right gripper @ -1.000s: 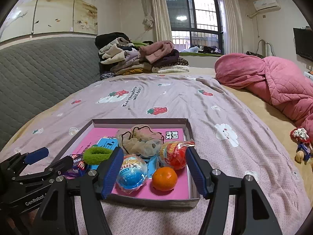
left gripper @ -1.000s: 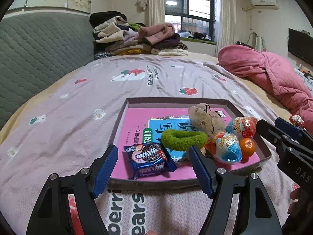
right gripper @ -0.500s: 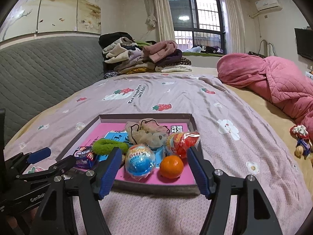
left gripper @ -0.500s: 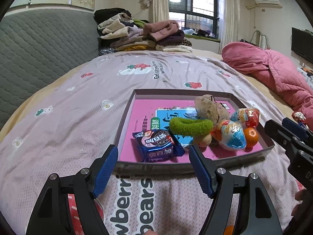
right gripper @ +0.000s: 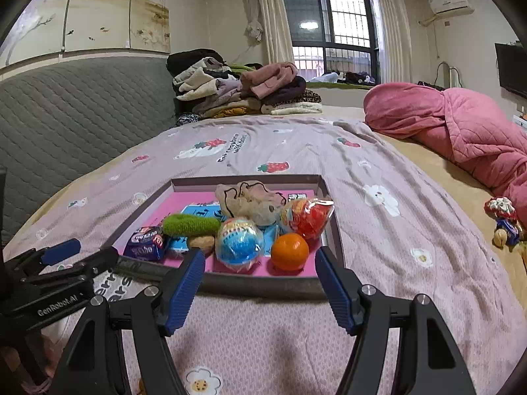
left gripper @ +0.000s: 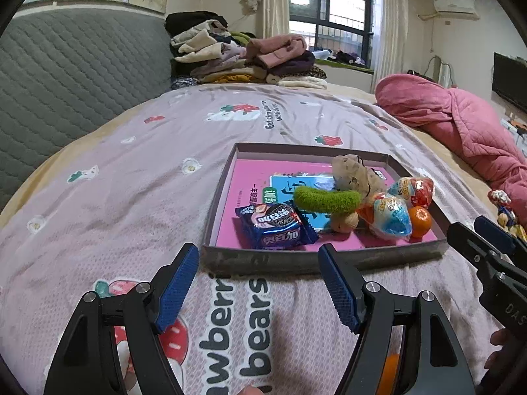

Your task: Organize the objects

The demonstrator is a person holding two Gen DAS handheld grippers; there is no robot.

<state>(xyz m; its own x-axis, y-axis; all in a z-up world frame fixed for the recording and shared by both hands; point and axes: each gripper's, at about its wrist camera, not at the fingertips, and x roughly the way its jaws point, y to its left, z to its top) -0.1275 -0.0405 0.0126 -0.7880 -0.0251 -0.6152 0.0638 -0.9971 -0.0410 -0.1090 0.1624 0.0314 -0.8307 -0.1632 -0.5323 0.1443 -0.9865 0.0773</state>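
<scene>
Left wrist view: left gripper [left gripper: 258, 263] spread wide, nothing between its pads, poised over the bed [left gripper: 131, 181] just short of the tray [left gripper: 296, 260]. The tray holds a blue snack pack [left gripper: 275, 227] at its near edge, a green band [left gripper: 326, 199] resting on a walnut [left gripper: 344, 221], a cloth pouch [left gripper: 354, 172], two wrapped eggs and an orange [left gripper: 420, 221]. The right gripper shows at the right edge.

Right wrist view: right gripper [right gripper: 258, 263] wide apart and empty, near the tray [right gripper: 263, 283] wall. Blue egg [right gripper: 238, 240] and orange [right gripper: 290, 250] lie just inside; red egg [right gripper: 309, 217] behind them. Clothes [right gripper: 243, 89] are stacked far back.
</scene>
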